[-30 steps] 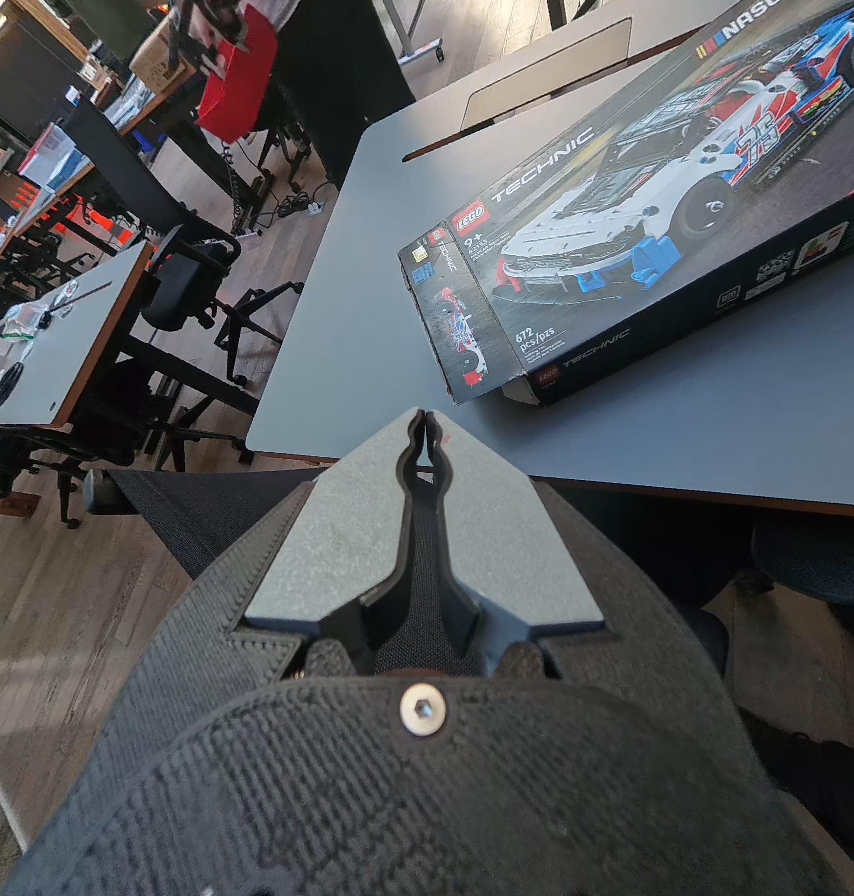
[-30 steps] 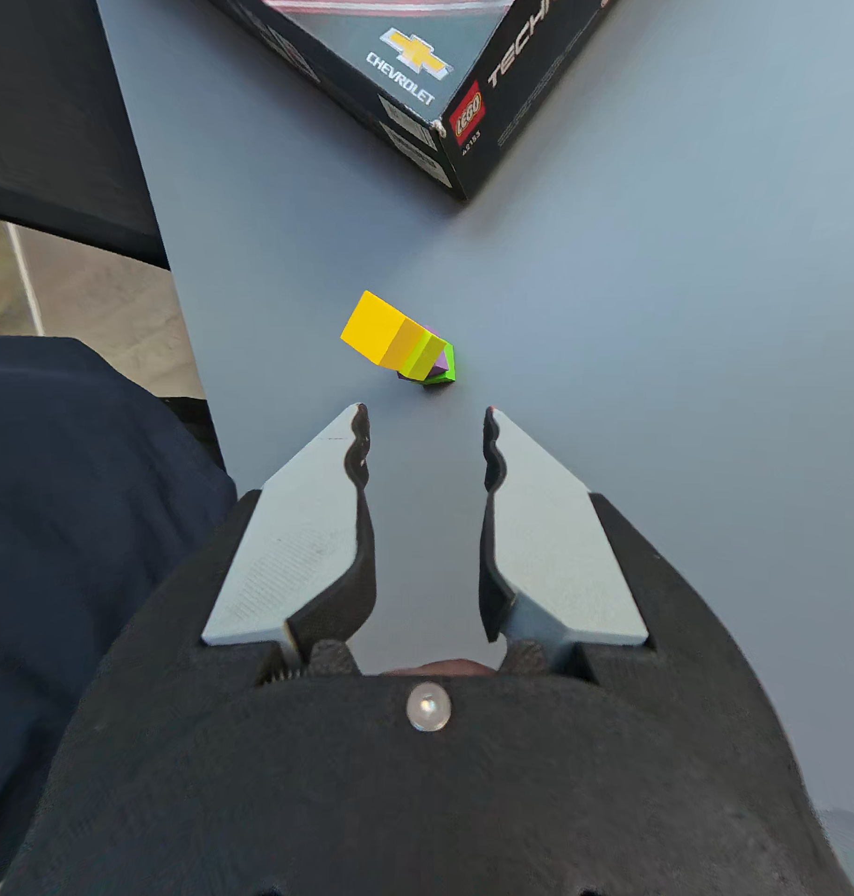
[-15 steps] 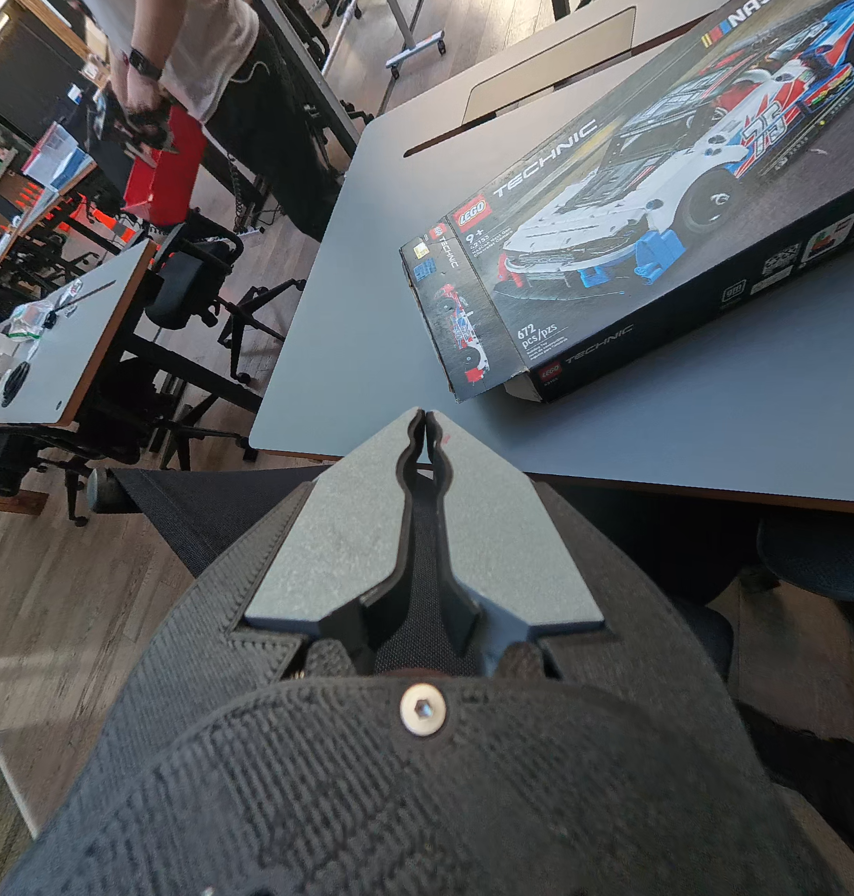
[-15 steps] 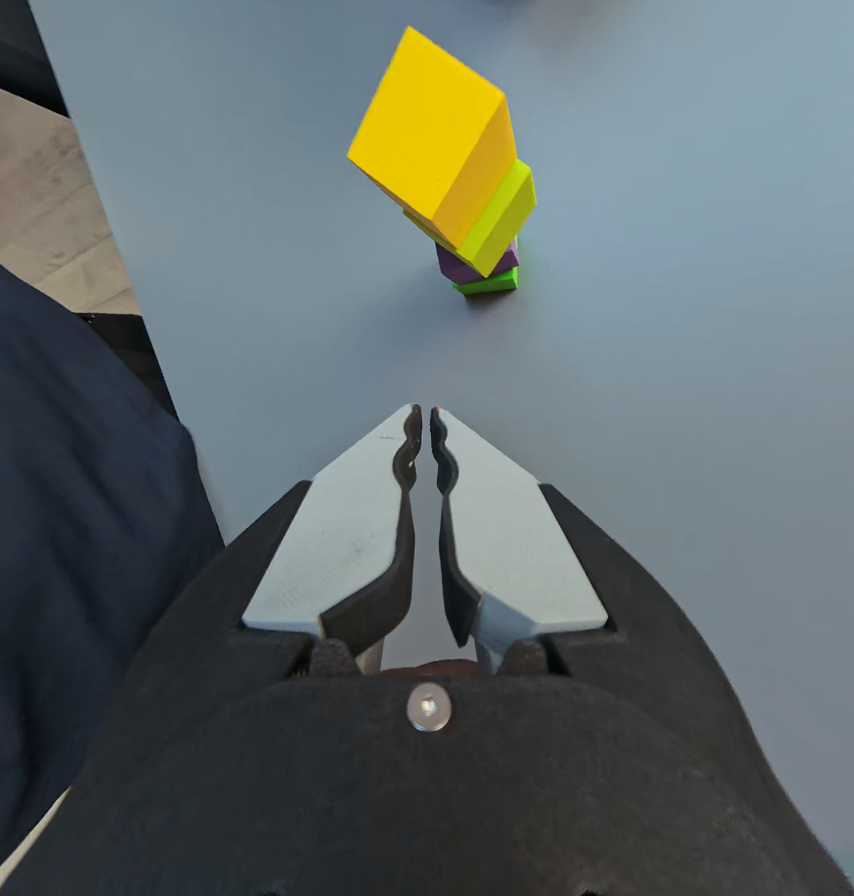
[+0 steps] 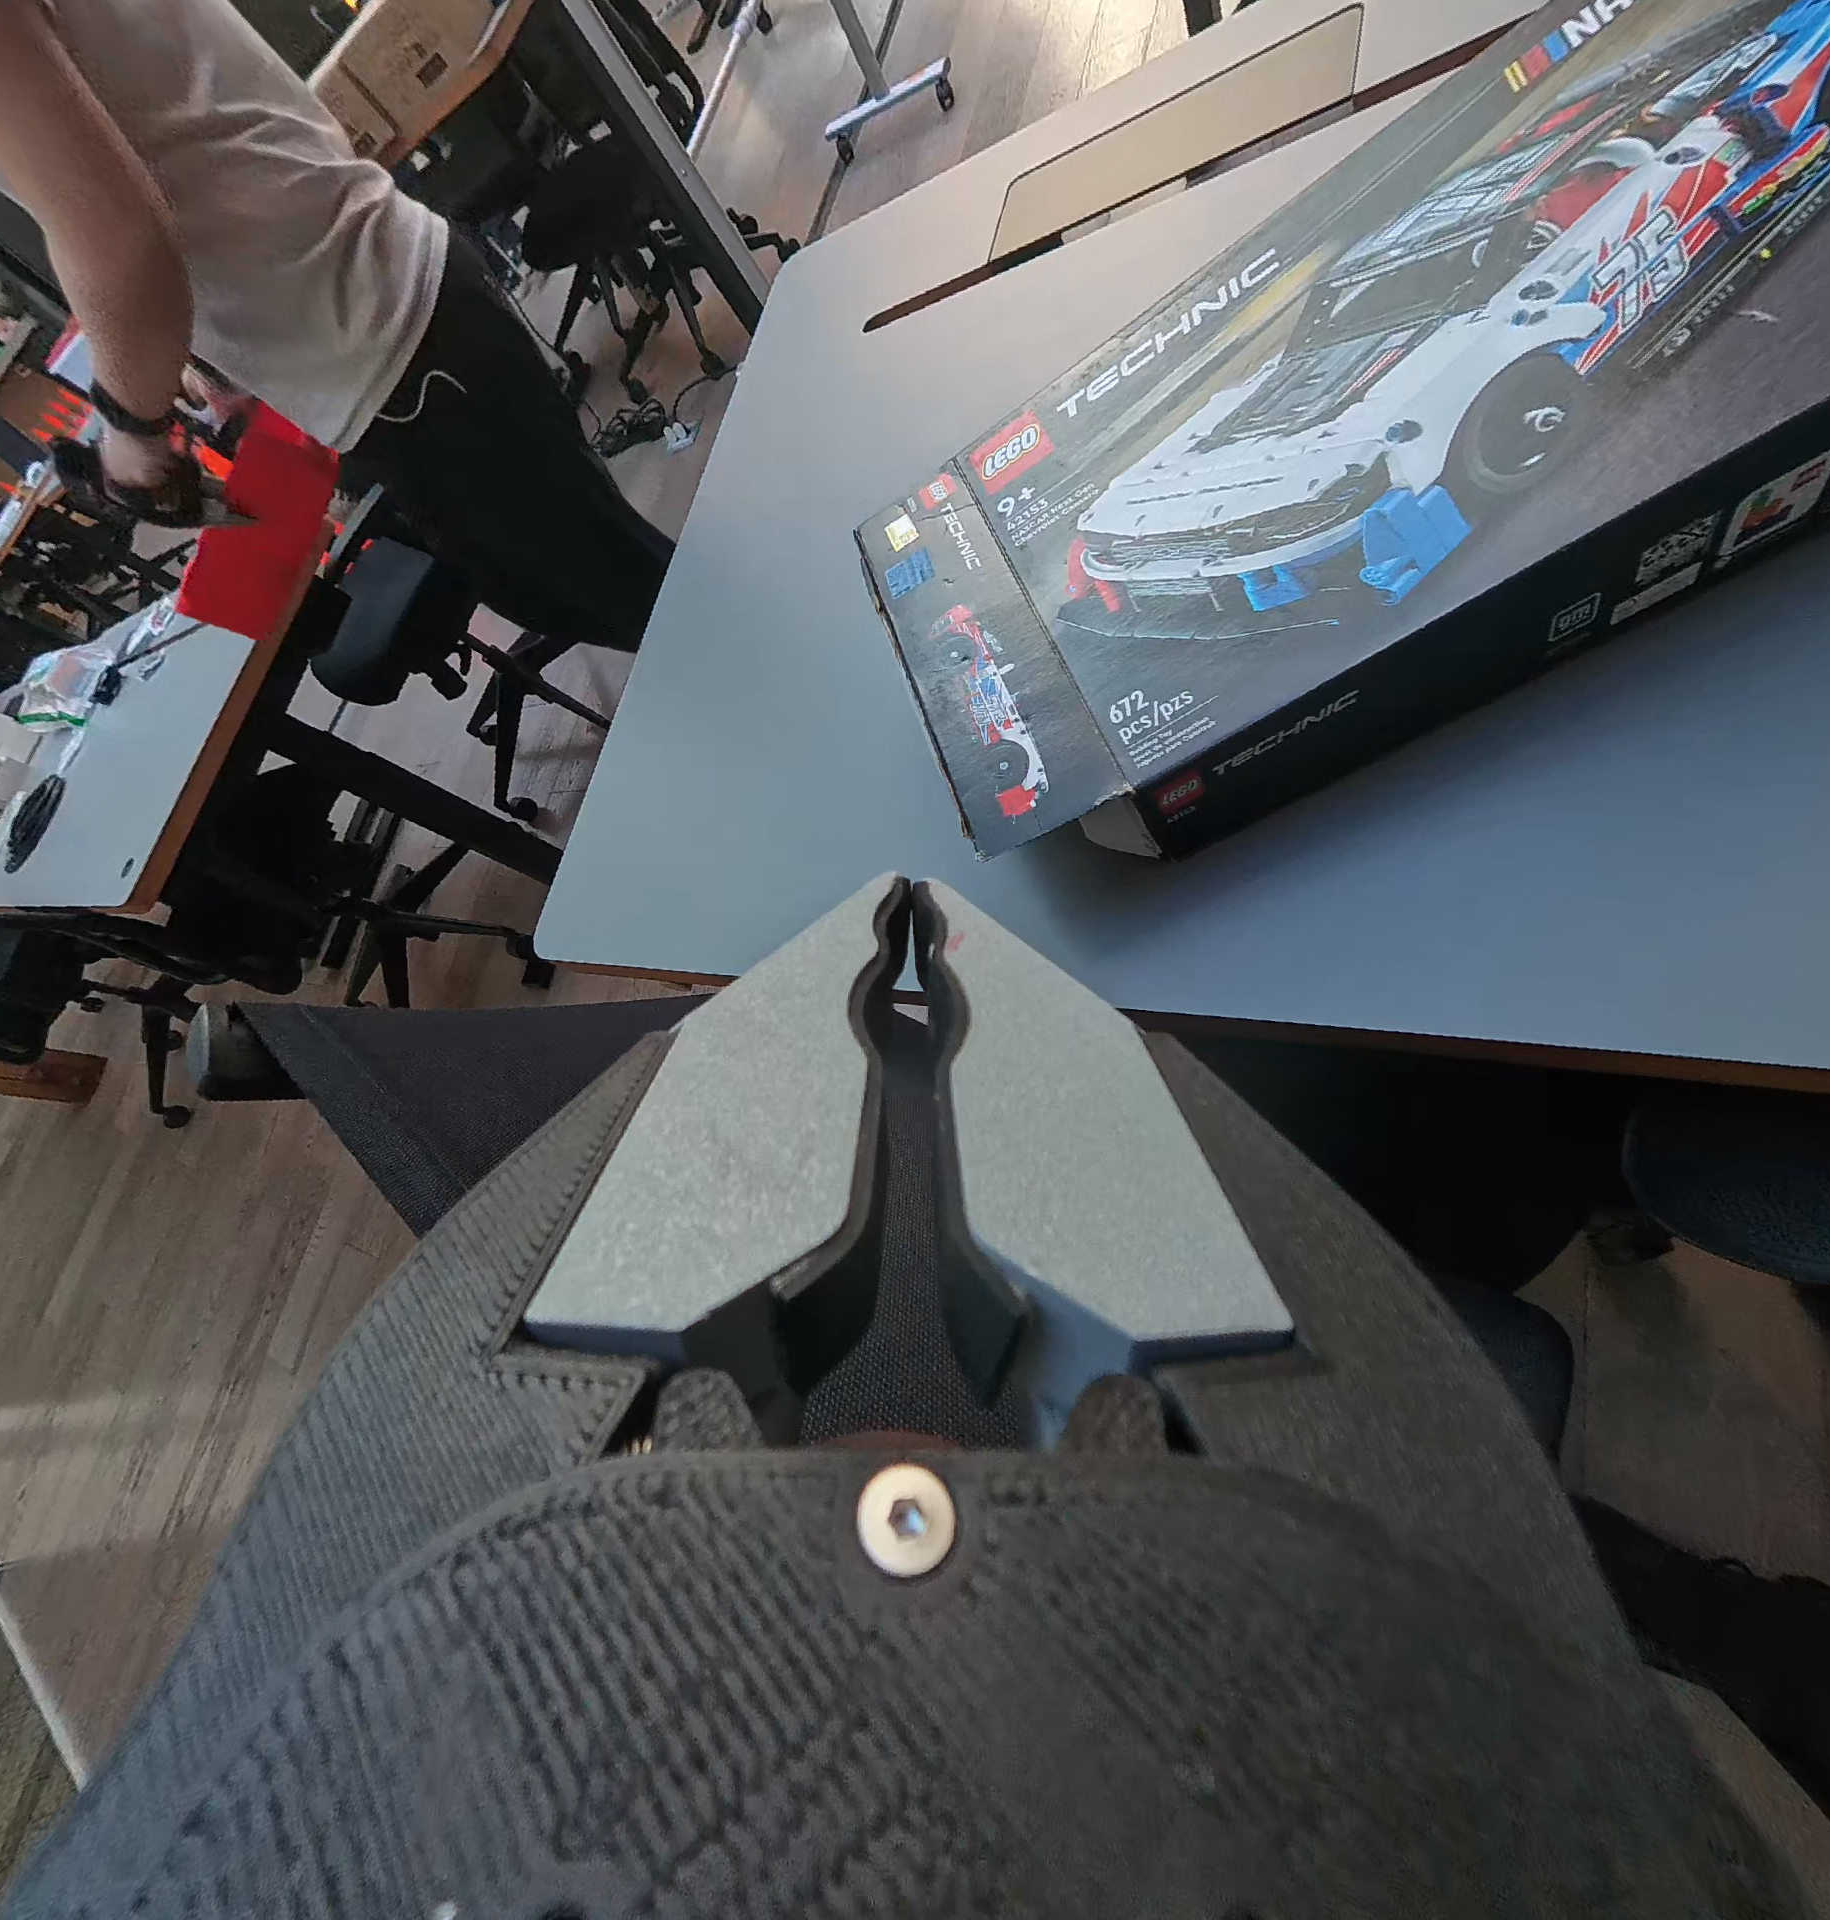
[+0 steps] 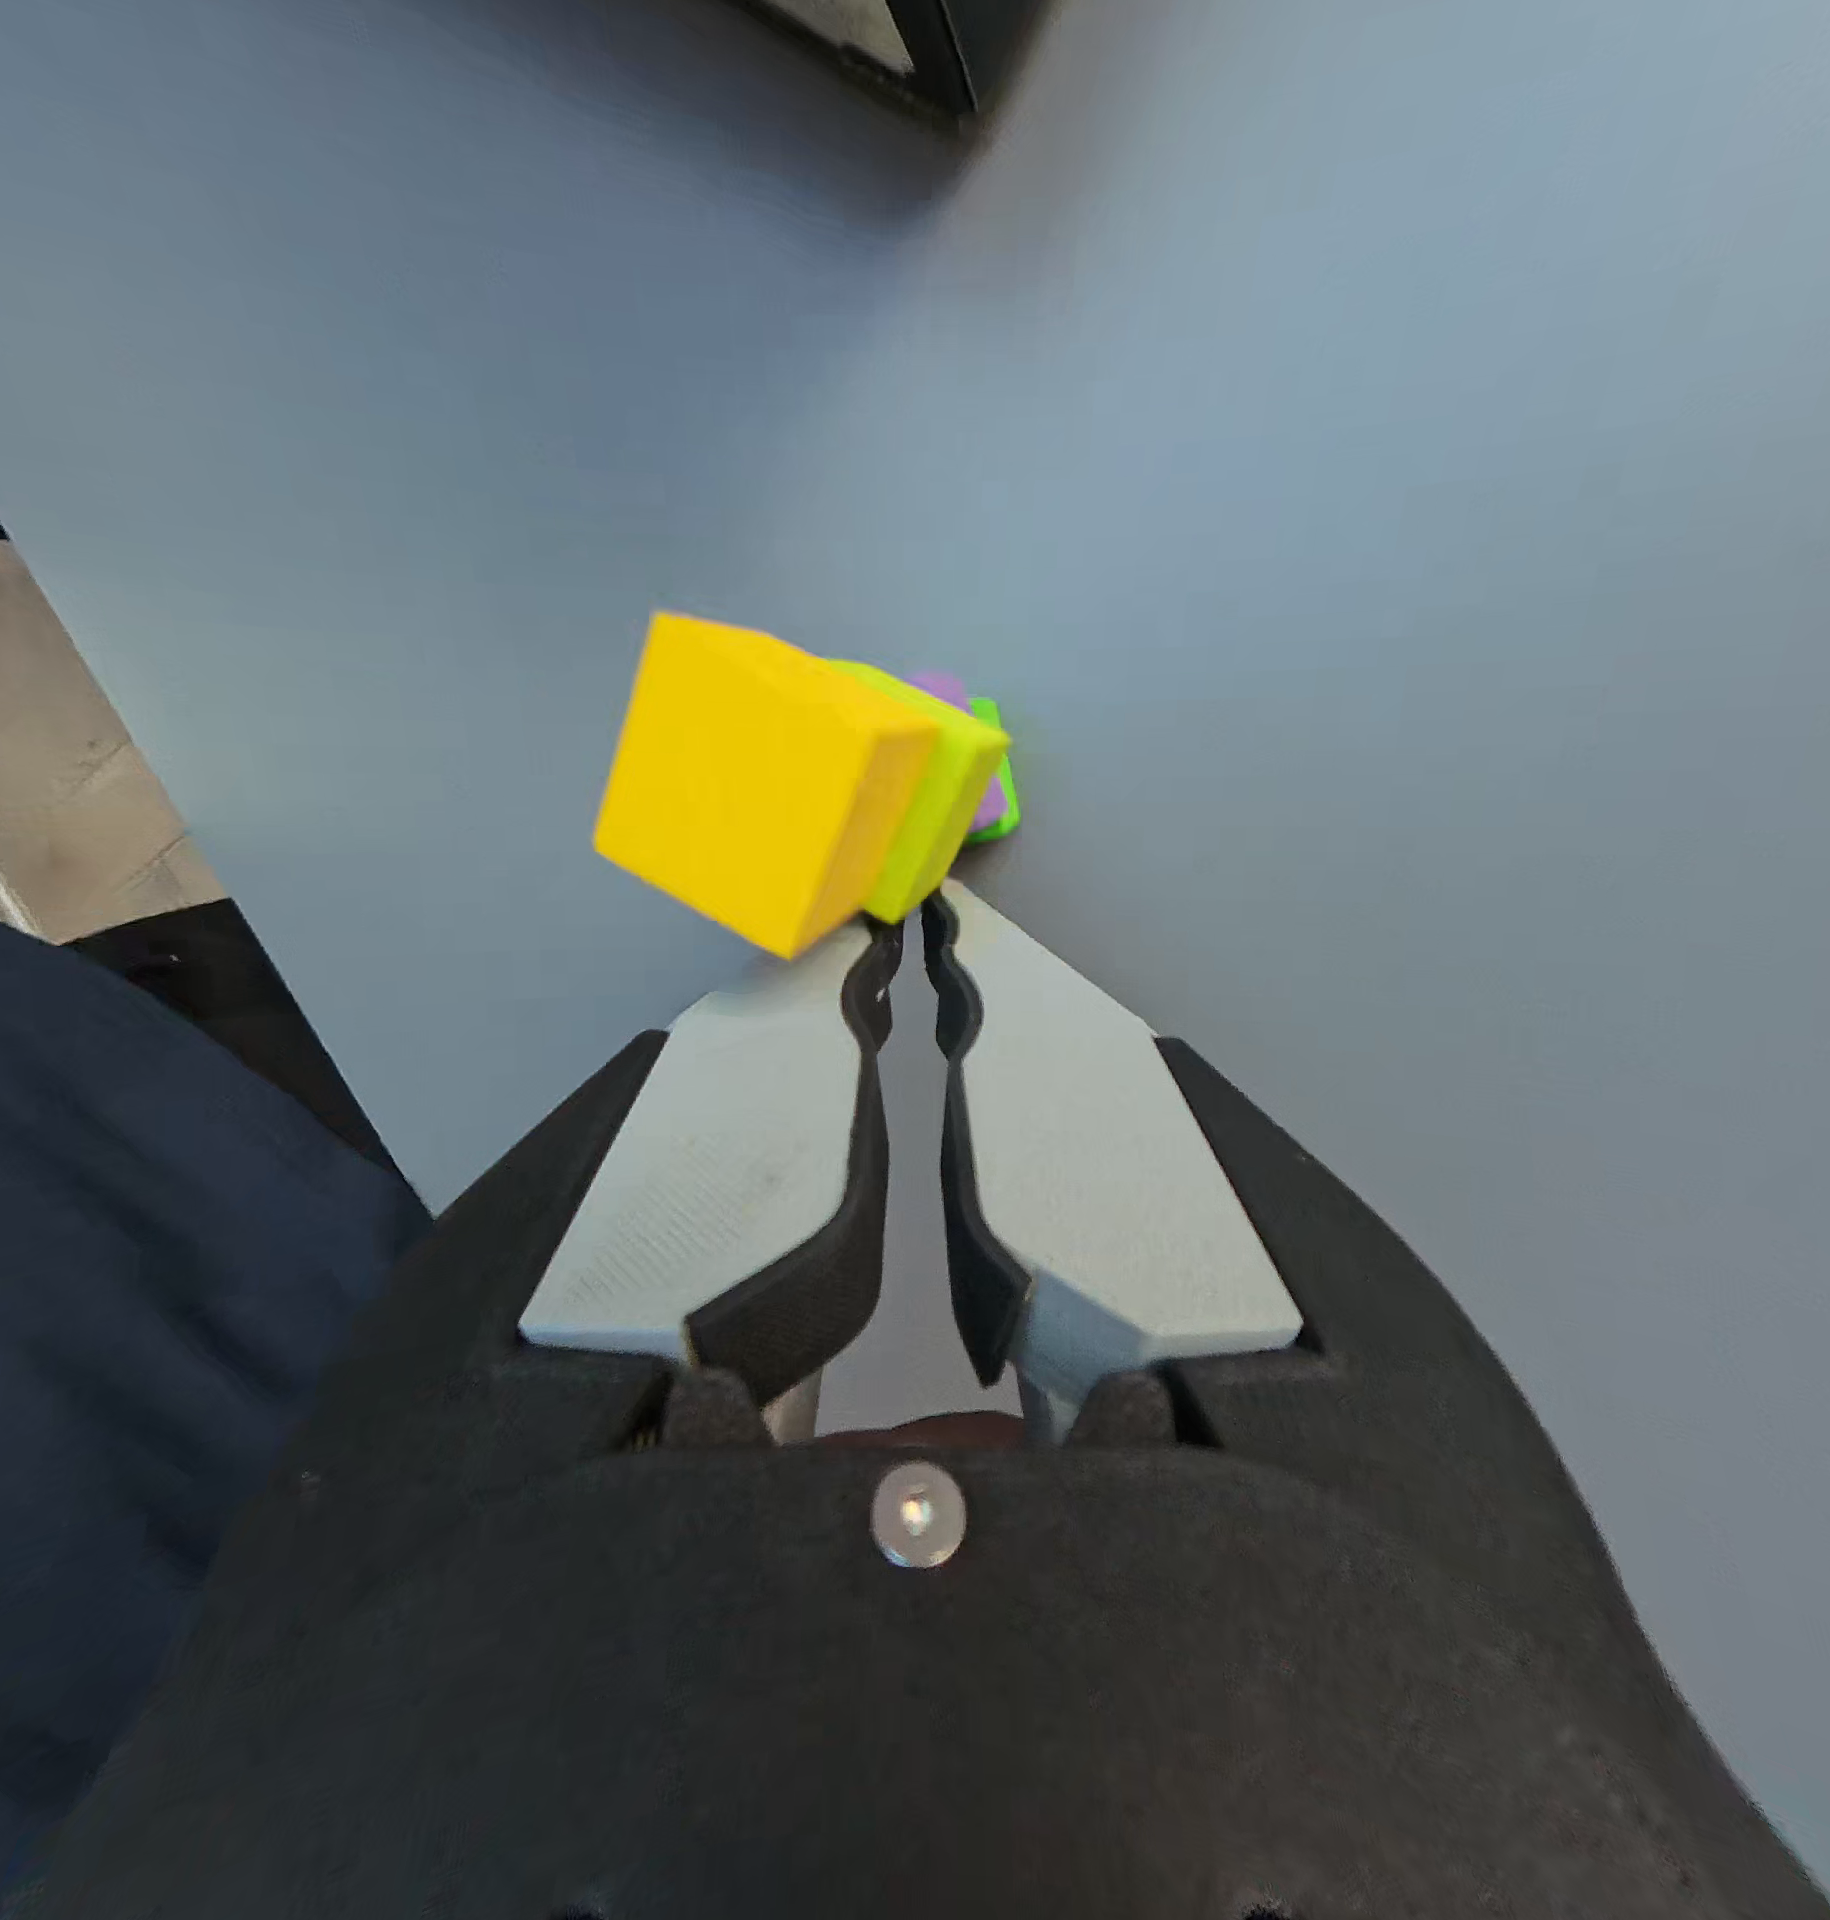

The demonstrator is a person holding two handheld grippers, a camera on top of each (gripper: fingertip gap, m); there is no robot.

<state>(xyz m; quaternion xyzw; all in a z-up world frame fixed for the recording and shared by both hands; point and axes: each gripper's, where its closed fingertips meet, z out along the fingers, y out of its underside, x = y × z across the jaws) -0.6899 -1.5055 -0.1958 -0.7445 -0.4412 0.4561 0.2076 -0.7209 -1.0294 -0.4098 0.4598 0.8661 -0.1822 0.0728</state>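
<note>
Grey fingers of the right gripper (image 6: 909, 920) are pressed together on nothing, tips at the foot of a block stack (image 6: 802, 779) on the grey table (image 6: 1410, 623). Yellow, lime, purple and green blocks are piled upright, long axis vertical. Light, stiff and easily toppled, it is judged; the flat sides suit a pinch. Near the table edge, the left gripper (image 5: 909, 896) is likewise closed empty, a printed box (image 5: 1358, 499) far right.
</note>
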